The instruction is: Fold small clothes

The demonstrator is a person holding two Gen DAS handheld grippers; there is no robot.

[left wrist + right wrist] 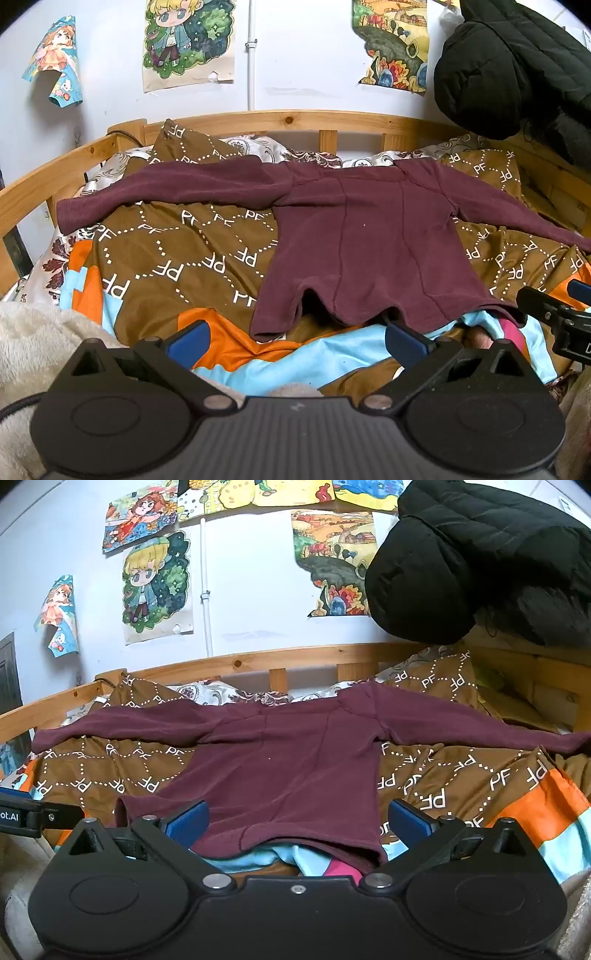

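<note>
A small maroon long-sleeved top (369, 236) lies spread flat on the bed, both sleeves stretched out sideways, hem toward me. My left gripper (295, 341) stands open just short of the hem's left part, nothing between its blue pads. In the right wrist view the same top (288, 768) fills the middle. My right gripper (297, 821) is open too, its blue pads on either side of the hem's near edge without pressing it. The right gripper's black body (554, 314) shows at the left view's right edge.
A brown patterned quilt (177, 266) with orange and light-blue patches covers the bed. A wooden rail (288, 120) runs behind it, a black padded jacket (509, 62) hangs at the upper right, and a cream fleece blanket (33, 343) lies at the near left. Posters hang on the wall.
</note>
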